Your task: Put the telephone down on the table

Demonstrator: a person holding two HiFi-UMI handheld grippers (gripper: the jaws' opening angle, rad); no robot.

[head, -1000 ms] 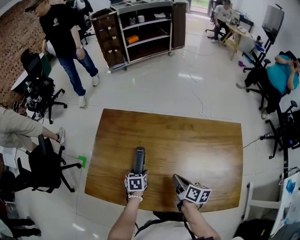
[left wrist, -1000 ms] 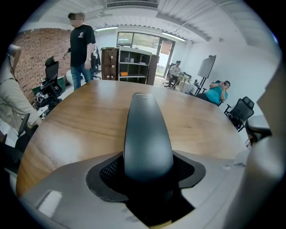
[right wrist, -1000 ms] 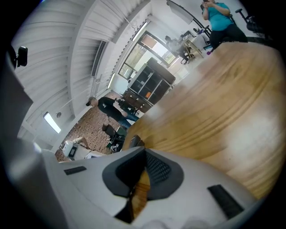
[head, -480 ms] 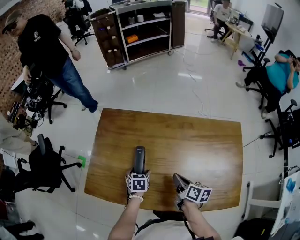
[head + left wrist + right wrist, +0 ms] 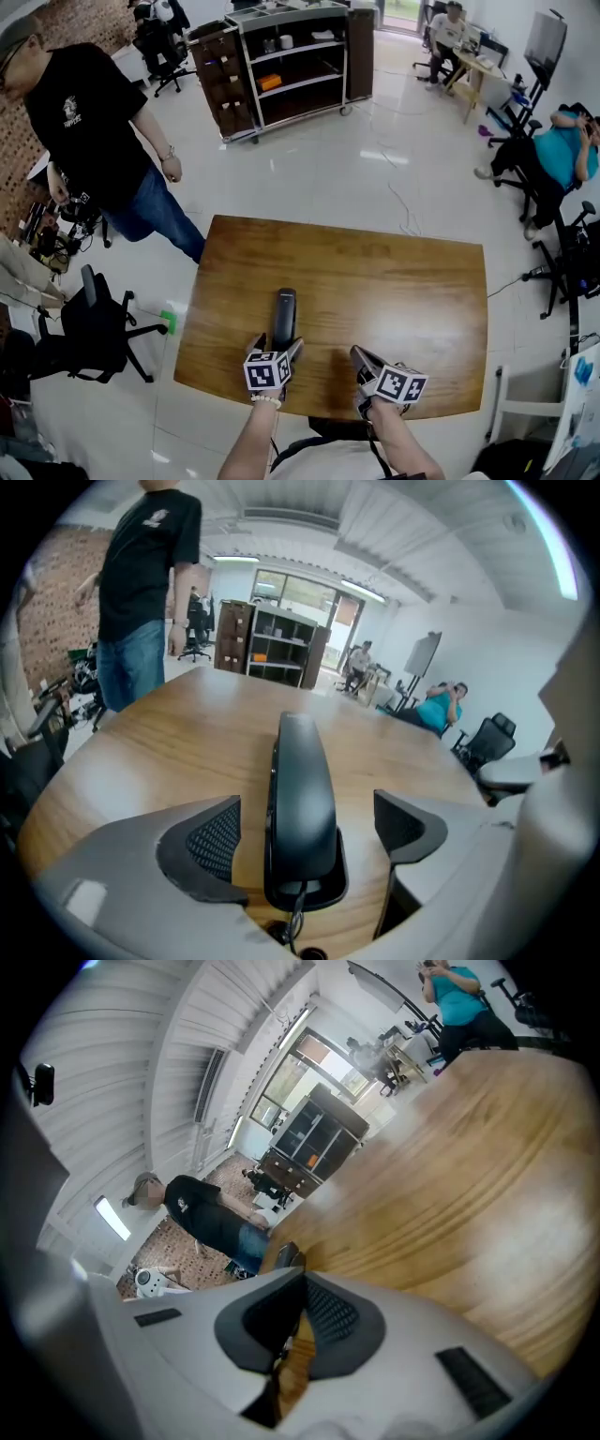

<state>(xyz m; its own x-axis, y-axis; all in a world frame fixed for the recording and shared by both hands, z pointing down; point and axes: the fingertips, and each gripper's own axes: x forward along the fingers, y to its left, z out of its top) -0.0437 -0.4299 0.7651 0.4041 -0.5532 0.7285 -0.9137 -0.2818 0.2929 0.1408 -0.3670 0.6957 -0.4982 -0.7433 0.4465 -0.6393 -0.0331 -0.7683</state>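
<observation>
**Telephone point(image 5: 284, 314) laid on the desk point(image 5: 422, 281), left tool point(image 5: 278, 343) released.**

Head view: the telephone is seen lying flat on the desk, just ahead of the left tool; the task is judged all but done, with only the withdrawal left. Left gripper view: the jaws, just opened wide, are held clear of the telephone between them. Right gripper view: the right tool point(image 5: 298, 1324) is clenched on nothing.
</observation>
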